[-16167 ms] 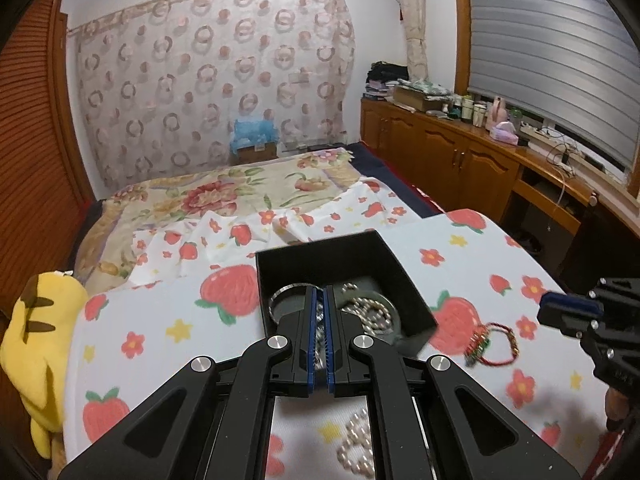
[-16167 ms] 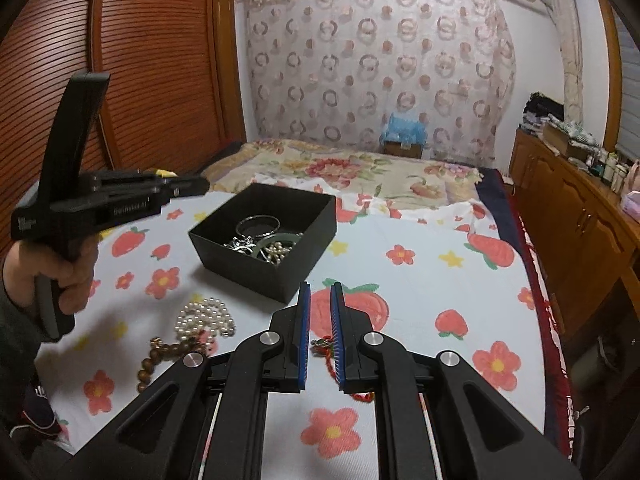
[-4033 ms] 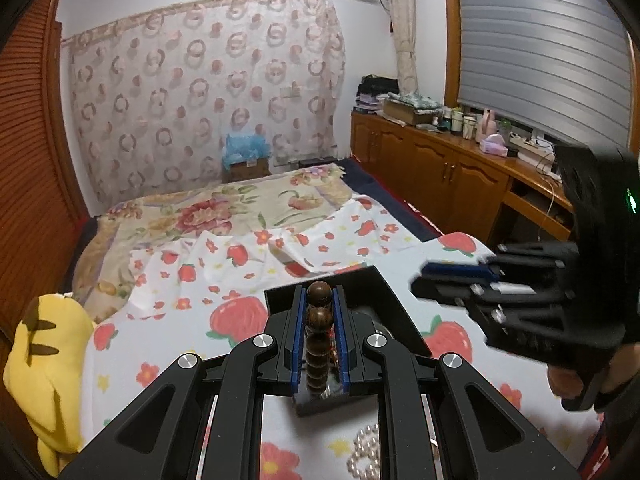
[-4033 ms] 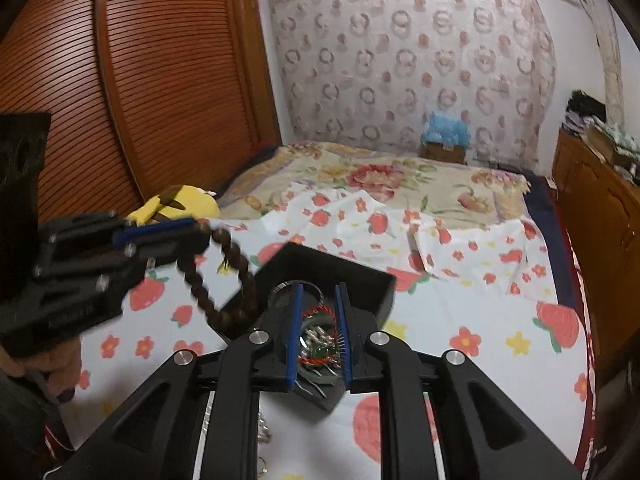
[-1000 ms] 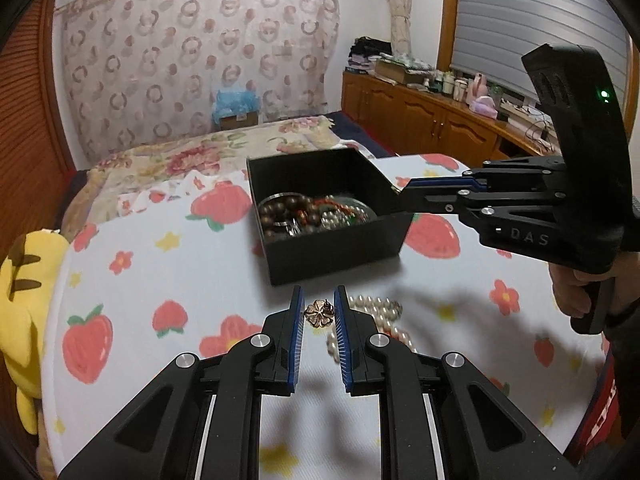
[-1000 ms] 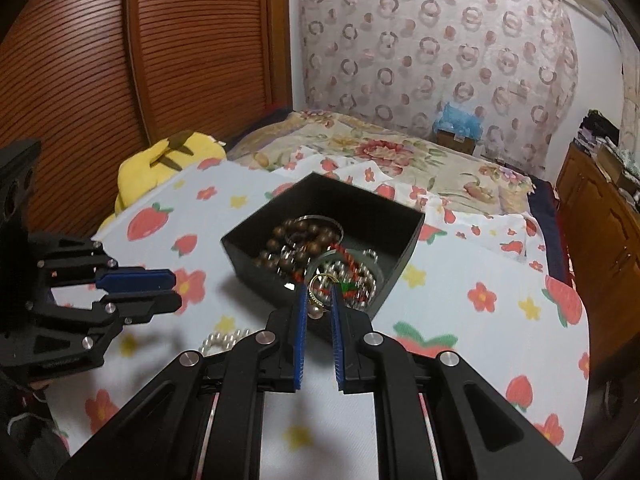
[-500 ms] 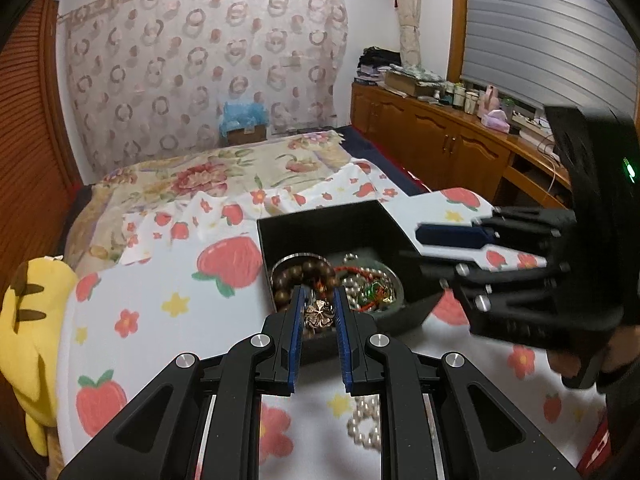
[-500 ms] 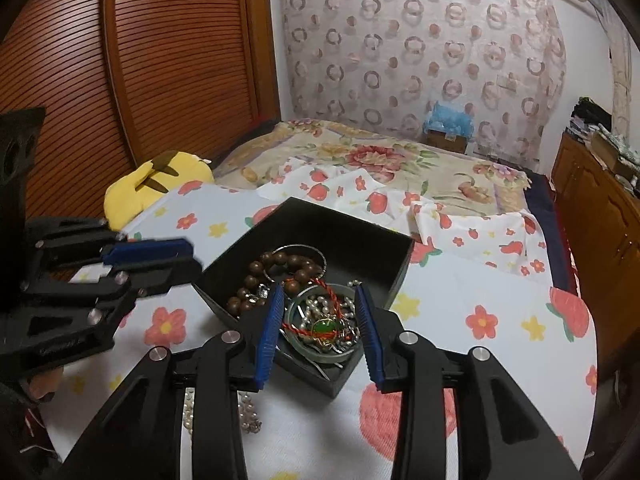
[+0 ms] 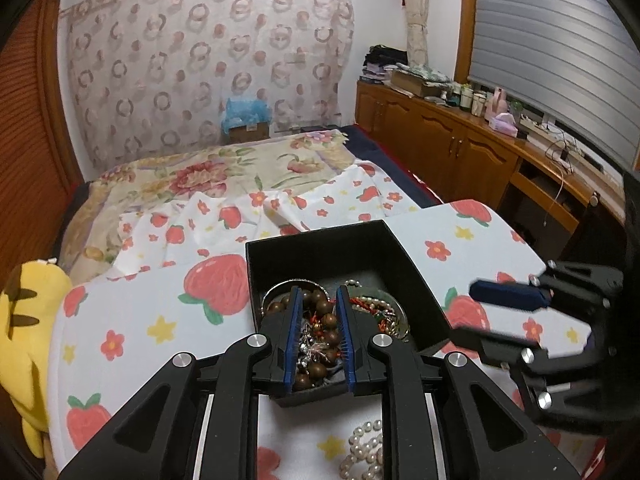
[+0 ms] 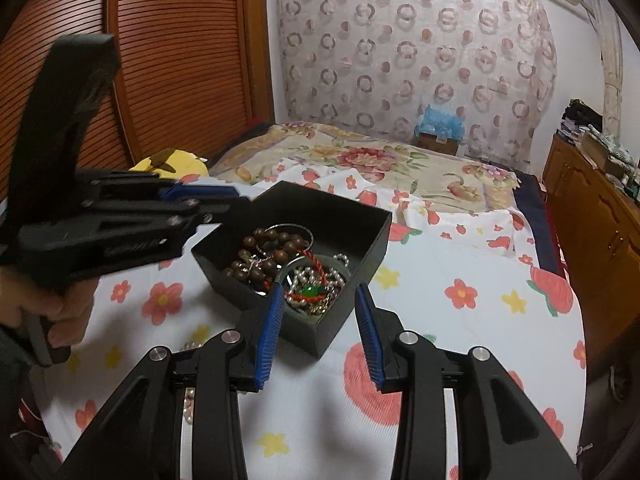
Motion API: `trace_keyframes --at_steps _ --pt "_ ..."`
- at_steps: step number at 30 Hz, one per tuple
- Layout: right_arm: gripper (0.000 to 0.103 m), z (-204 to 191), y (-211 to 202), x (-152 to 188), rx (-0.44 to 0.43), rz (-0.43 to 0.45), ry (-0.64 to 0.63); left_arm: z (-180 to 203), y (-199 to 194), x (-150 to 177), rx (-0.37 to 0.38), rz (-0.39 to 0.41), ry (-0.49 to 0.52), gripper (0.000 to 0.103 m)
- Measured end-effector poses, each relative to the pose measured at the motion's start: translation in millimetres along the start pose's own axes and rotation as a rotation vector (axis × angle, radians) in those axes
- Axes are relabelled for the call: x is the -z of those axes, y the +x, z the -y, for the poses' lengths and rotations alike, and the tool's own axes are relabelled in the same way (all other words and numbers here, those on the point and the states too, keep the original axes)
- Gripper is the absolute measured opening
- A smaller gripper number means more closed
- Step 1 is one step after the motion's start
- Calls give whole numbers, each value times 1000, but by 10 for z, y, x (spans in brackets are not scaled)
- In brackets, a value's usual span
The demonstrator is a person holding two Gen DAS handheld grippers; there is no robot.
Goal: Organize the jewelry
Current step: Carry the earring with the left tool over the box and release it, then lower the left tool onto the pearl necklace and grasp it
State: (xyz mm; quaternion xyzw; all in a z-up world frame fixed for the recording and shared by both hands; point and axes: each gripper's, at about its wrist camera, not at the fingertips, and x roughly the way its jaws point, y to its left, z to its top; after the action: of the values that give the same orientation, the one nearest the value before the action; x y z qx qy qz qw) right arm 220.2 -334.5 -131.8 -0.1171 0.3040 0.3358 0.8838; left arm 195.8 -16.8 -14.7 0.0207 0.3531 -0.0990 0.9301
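Left wrist view: the left gripper hangs over the near corner of the black box, its blue-padded jaws parted to a moderate gap with nothing pinched between them; below the gap lie brown wooden beads heaped in the box. A pearl strand lies on the strawberry-print cloth just in front of the box. Right wrist view: the right gripper hovers beside the box's near corner with jaws spread wide and empty. Inside the box, a red cord bracelet with a green stone rests among pale beads, beside the wooden beads and a metal bangle. A yellow plush toy sits at the cloth's left edge.
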Motion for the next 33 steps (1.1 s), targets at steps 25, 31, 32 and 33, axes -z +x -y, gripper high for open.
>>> trace_keyframes --at_steps 25,31,32,33 --pt "22 -494 274 386 -100 -161 -75 -152 -174 730 5 -108 39 32" --pt "22 -497 407 350 -110 -202 -89 -41 -141 896 40 -141 70 32" --pt "22 -484 421 344 -114 -207 -90 -25 -127 912 45 -146 73 32" --pt "22 -484 427 337 -108 -208 -94 -17 -118 924 48 -150 75 32"
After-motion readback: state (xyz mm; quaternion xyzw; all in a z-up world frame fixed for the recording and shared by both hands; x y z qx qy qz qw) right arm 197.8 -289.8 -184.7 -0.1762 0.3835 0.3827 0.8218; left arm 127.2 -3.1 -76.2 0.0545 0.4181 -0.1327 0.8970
